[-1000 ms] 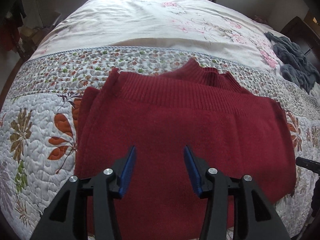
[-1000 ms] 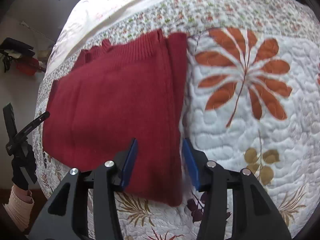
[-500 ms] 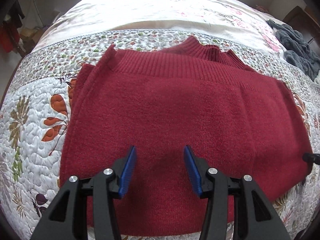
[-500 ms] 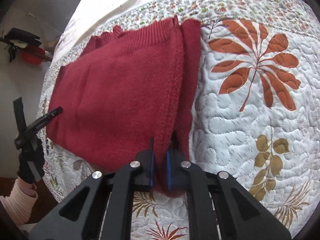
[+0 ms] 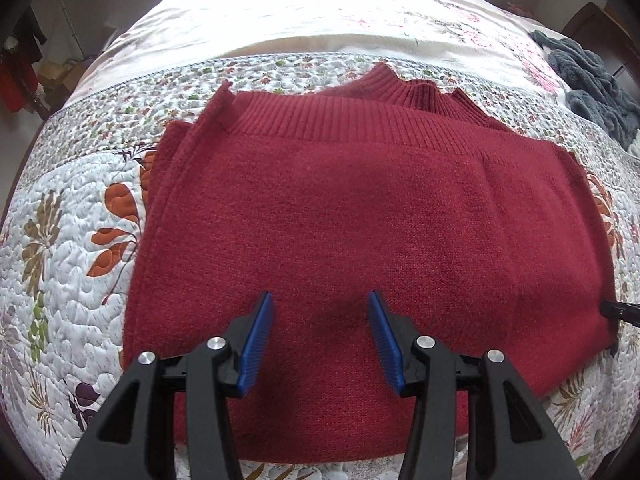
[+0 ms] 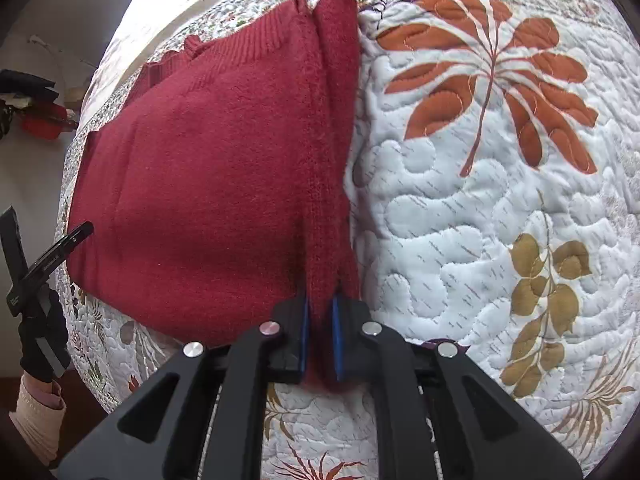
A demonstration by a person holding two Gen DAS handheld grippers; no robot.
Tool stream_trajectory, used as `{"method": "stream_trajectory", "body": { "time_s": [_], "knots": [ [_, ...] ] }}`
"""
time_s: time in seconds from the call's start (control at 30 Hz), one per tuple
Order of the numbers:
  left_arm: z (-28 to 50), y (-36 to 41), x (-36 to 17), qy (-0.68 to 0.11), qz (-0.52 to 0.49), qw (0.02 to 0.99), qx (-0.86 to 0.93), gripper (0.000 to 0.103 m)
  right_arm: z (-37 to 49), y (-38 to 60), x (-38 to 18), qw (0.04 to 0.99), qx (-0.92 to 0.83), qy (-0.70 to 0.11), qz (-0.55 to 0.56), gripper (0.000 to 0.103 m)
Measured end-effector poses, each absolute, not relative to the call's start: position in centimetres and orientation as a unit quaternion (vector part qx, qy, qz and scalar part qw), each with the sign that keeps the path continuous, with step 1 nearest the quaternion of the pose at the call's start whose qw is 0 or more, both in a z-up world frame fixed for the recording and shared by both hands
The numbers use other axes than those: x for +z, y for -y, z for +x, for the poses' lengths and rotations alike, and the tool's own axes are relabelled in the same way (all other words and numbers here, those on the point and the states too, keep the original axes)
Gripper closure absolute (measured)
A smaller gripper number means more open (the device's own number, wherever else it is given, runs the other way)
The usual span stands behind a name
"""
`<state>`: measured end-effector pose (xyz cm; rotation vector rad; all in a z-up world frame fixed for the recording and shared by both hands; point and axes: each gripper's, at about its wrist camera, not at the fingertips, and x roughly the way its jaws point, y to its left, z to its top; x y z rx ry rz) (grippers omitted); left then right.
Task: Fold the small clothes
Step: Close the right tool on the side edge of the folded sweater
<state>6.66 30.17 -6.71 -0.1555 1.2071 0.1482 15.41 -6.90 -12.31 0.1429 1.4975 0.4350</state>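
Left wrist view: a red knit sweater (image 5: 360, 216), folded into a broad rectangle, lies flat on a quilted bedspread (image 5: 60, 240) printed with orange and olive leaves. Its ribbed hem band and ribbed collar (image 5: 404, 88) point toward the far side of the bed, where a band of small floral print gives way to a pale, pink-flowered cover (image 5: 320, 8). The left gripper (image 5: 320, 300) is poised over the near part of the sweater with its blue-padded jaws spread wide and nothing between them. A grey fleecy garment (image 5: 592, 84) lies in a heap near the far right edge of the bed, well apart from the sweater. The tip of the other gripper shows at the sweater's right edge.

Right wrist view: the right gripper (image 6: 320, 312) has its jaws drawn close together on the near end of the sweater's (image 6: 200, 184) folded side edge; the knit is pinched between the blue pads, and a narrow ridge of fabric runs away from the jaws along that edge. Beside the edge a large orange leaf motif (image 6: 492, 64) marks the quilt (image 6: 460, 240). At the far left the left gripper (image 6: 52, 252) shows side-on near the opposite edge, held by a hand in a dark glove (image 6: 40, 340) above a pale cuff.
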Motion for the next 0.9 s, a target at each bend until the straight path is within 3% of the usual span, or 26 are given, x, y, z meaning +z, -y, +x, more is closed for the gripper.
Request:
{"method": "stream_trajectory", "body": {
  "time_s": [0.57,0.67,0.83,0.9],
  "knots": [
    [6.8,-29.9,-7.4,-0.568,-0.065,0.817,0.072,0.051,15.5,7.9,-13.3,0.705,0.191,-0.677,0.090,0.095],
    [6.8,-30.0,-6.9,-0.567,-0.072,0.817,0.071,0.051,15.6,8.0,-12.0,0.708,0.190,-0.674,0.096,0.089],
    [7.4,-29.7,-5.5,-0.551,-0.078,0.828,0.066,0.051,16.8,8.6,-8.7,0.730,0.197,-0.644,0.118,0.062],
    [8.0,-29.3,-5.2,-0.547,-0.082,0.831,0.063,0.051,17.8,8.9,-8.2,0.732,0.202,-0.638,0.130,0.060]
  ]
}}
